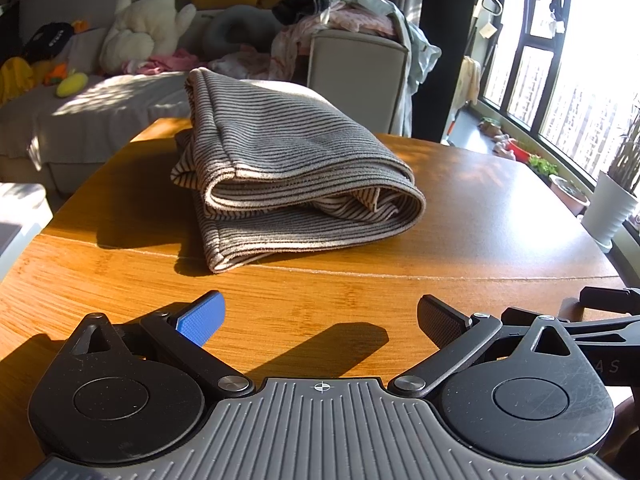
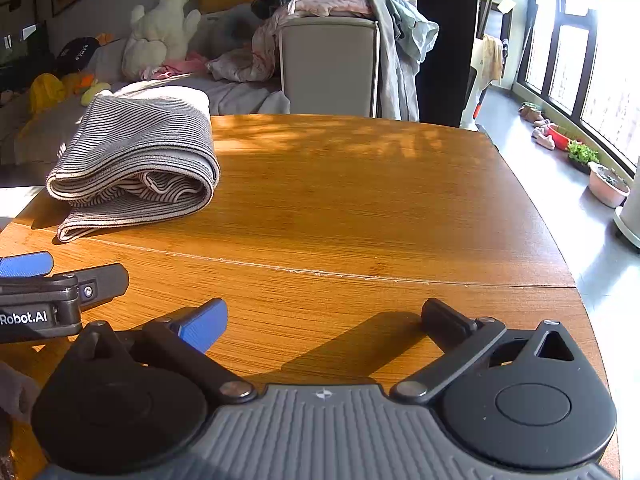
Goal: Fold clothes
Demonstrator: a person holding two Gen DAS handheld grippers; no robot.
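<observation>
Folded striped garment [image 1: 288, 168] lies on the wooden table [image 1: 480, 216].
Left gripper [image 1: 320, 320] and right gripper [image 2: 324, 320] hover near it, fingers spread wide, holding nothing.

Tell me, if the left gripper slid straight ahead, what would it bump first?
Most likely the folded striped cloth. The open left gripper points right at it across bare wooden table, with nothing in between, though exact height is hard to judge.

Folded striped garment [image 1: 292, 176] on table [image 1: 480, 216]; left hand-held gripper [image 1: 320, 322] open w/ nothing.
</observation>
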